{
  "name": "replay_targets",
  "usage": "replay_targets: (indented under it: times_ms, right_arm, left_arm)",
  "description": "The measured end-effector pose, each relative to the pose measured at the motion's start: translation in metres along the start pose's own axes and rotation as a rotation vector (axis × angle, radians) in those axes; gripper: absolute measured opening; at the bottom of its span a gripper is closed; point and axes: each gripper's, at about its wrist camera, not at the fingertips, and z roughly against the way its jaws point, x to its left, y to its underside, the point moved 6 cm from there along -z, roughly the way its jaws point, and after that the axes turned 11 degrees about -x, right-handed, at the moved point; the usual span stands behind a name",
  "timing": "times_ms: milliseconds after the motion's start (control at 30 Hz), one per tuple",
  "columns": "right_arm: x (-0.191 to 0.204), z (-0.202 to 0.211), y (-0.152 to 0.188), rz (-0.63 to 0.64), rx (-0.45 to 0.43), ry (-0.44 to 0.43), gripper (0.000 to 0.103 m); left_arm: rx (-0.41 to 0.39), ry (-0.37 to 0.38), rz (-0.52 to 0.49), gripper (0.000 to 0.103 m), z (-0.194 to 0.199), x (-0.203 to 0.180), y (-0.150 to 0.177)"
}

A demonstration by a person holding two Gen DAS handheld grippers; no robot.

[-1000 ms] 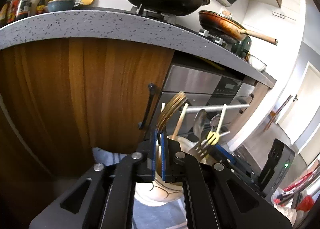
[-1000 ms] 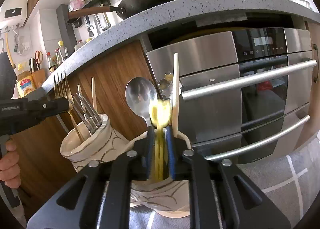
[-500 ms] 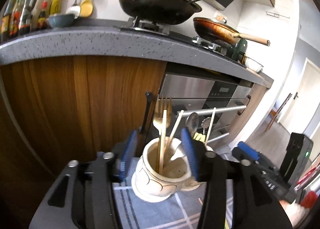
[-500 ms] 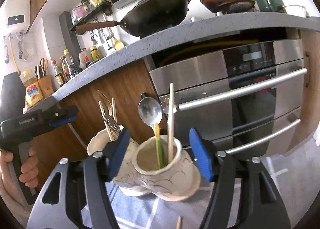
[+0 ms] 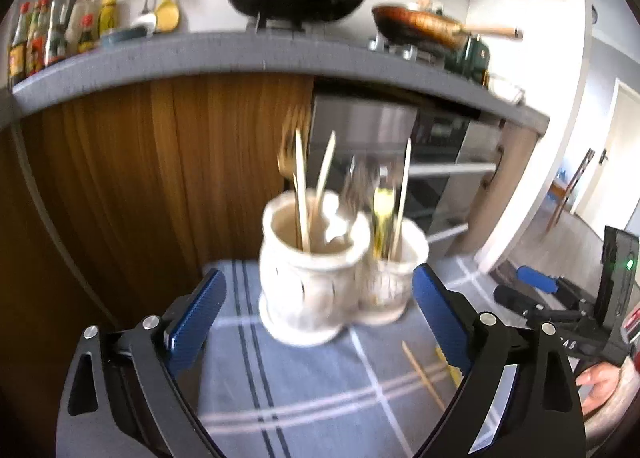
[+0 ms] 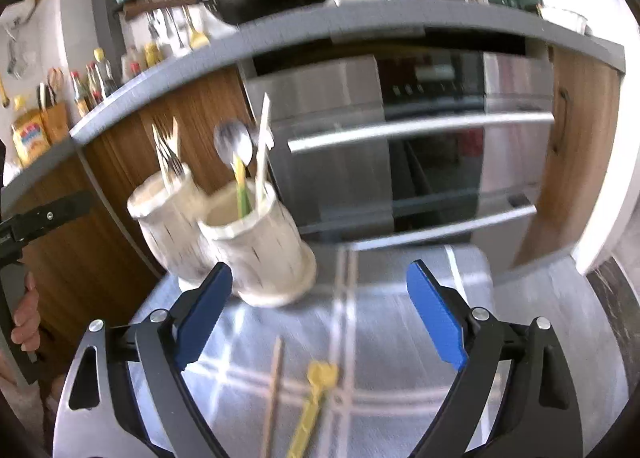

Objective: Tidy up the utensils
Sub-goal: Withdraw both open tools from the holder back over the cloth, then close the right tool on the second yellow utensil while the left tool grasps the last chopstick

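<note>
Two cream ceramic holders stand side by side on a grey checked cloth point(image 5: 304, 390). The left holder point(image 5: 312, 270) has forks and wooden sticks in it. The right holder point(image 6: 260, 246) has a spoon, a yellow utensil and a white stick. My left gripper point(image 5: 316, 322) is open and empty, just in front of the holders. My right gripper point(image 6: 320, 318) is open and empty, back from the right holder. A wooden chopstick point(image 6: 272, 398) and a yellow fork point(image 6: 312, 402) lie on the cloth point(image 6: 380, 338) below it. Both views are blurred.
A wooden cabinet door point(image 5: 140, 186) and a steel oven point(image 6: 420, 146) stand right behind the holders. The grey countertop point(image 5: 200, 54) overhangs above, with pans and bottles on it. The right gripper's body point(image 5: 568, 310) shows at the left wrist view's right edge.
Both grippers opened, letting go of a gold fork and a yellow utensil into the holders. Both then drew back from the holders, so the cloth and loose utensils came into view.
</note>
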Motion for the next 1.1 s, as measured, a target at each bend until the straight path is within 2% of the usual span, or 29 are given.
replay_targets:
  times_ms: [167,400,500,833,933,1000,1100]
  right_arm:
    - [-0.009,-0.001,0.04,0.0,0.104,0.021,0.088]
    - [-0.001,-0.008,0.08,0.019,0.204,0.006,0.087]
    - [0.009,-0.012,0.09,0.045,0.231,-0.002,0.078]
    - [0.024,-0.021,0.111,0.133,0.308,0.017,0.028]
    - [0.023,-0.021,0.114,0.162,0.297,0.027,0.016]
    - [0.019,-0.021,0.113,0.131,0.296,0.02,0.01]
    - [0.008,-0.019,0.109,0.077,0.277,0.02,0.01]
  left_arm:
    - [0.11,-0.024,-0.027,0.094,-0.018,-0.009,0.05]
    - [0.227,-0.003,-0.021,0.094,-0.031,-0.02,0.099]
    - [0.25,0.015,-0.016,0.094,-0.033,-0.028,0.109]
    - [0.295,0.049,-0.035,0.094,-0.041,-0.049,0.126]
    - [0.303,0.054,-0.045,0.094,-0.044,-0.053,0.128]
    - [0.309,0.062,-0.045,0.094,-0.046,-0.057,0.129]
    - [0.318,0.087,-0.063,0.093,-0.049,-0.069,0.13]
